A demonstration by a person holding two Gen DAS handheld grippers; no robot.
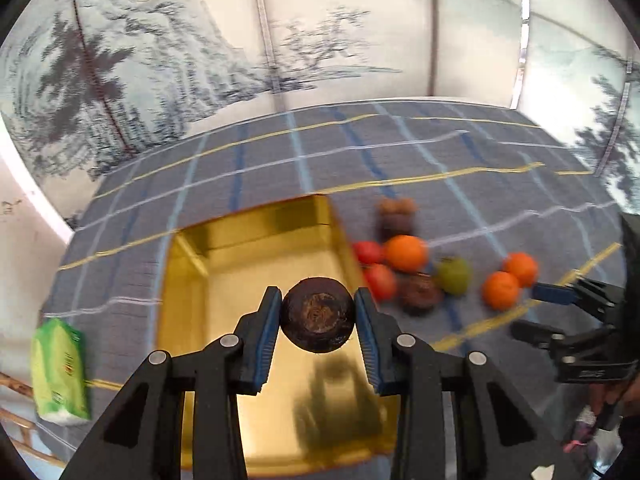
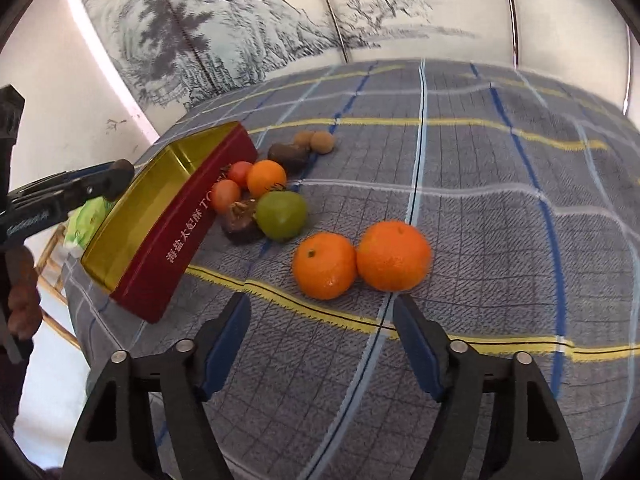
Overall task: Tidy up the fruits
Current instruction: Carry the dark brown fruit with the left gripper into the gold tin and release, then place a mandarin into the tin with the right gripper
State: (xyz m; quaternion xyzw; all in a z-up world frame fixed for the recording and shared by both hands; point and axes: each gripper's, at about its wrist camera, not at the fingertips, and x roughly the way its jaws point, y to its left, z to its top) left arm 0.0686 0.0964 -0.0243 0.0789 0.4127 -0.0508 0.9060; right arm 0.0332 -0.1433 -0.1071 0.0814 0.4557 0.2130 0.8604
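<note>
A dark round fruit (image 1: 317, 317) sits clamped between the blue pads of the left gripper (image 1: 317, 312), held in the air above the gold inside of the tin (image 1: 256, 240). The tin is open-topped, red outside with white lettering, and rests on the plaid cloth (image 2: 480, 168).

Just right of the tin lies a cluster: 2 tomatoes (image 2: 226, 195), an orange (image 2: 266, 177), a green fruit (image 2: 281, 214), a dark fruit (image 2: 240, 220) touching it, another dark fruit (image 2: 288, 156) behind, and 2 small brown fruits (image 2: 322, 142) at the back.

Nearer the right gripper (image 2: 320, 344), 2 oranges (image 2: 324, 265) touch side by side. That gripper's jaws stand wide with nothing between them, low over the cloth just short of the pair.

A green packet (image 1: 60, 372) lies left of the tin. A painted landscape screen (image 1: 160, 60) stands behind.
</note>
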